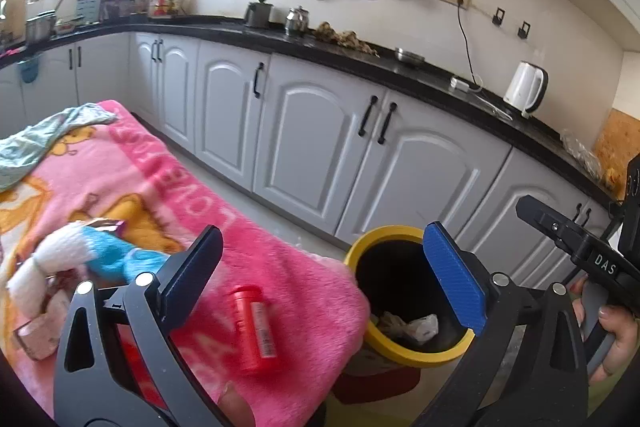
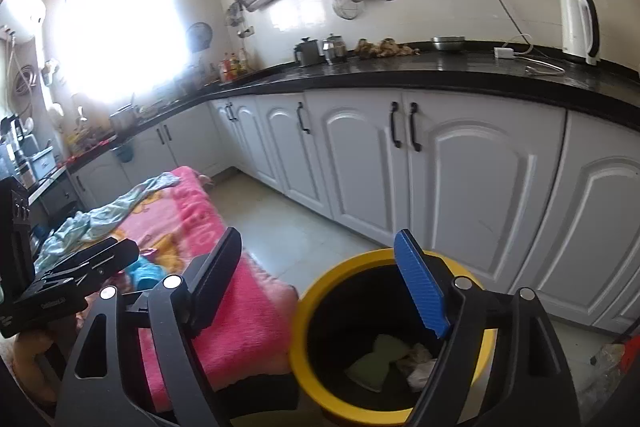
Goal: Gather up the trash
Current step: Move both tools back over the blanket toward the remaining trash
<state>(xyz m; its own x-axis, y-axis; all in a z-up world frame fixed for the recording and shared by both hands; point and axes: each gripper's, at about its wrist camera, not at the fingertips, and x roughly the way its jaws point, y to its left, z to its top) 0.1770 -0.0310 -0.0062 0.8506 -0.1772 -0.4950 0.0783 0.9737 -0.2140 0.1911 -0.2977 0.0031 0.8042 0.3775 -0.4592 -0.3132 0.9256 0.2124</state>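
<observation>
Long black countertop point(image 1: 400, 67) and white cabinets point(image 1: 320, 147) across the far side, white kettle point(image 1: 526, 89) at far right. Nearer, on the left, a pink fleece blanket point(image 1: 280, 267) over a low surface, strewn with a pale green cloth point(image 1: 36, 139), a white-and-blue plush toy point(image 1: 80, 259) and a crumpled wrapper point(image 1: 108, 225). Right of the blanket's edge, a yellow-rimmed black bin point(image 1: 404, 351) on the floor, already holding crumpled paper point(image 1: 416, 327) and, in the right wrist view, a flat pale green piece point(image 2: 376, 359). Left gripper point(image 1: 328, 275) above the blanket's near right corner, jaws wide apart and empty. Right gripper point(image 2: 320, 283) over the bin's mouth, jaws likewise spread with nothing between them. Smallest item of interest: a red plastic bottle point(image 1: 252, 327) lying on its side on the blanket, just left of the bin and roughly between the left gripper's fingers as framed. Long axis running near to far with a slight lean, cap end toward the far side, base toward the camera. Probably a pick-up step: one piece apparently just dropped, the bottle likely next. Next move calling for a lowering of the left gripper over the bottle, fingers across its short width, then a firm close; soft fleece may let it roll or sink.
</observation>
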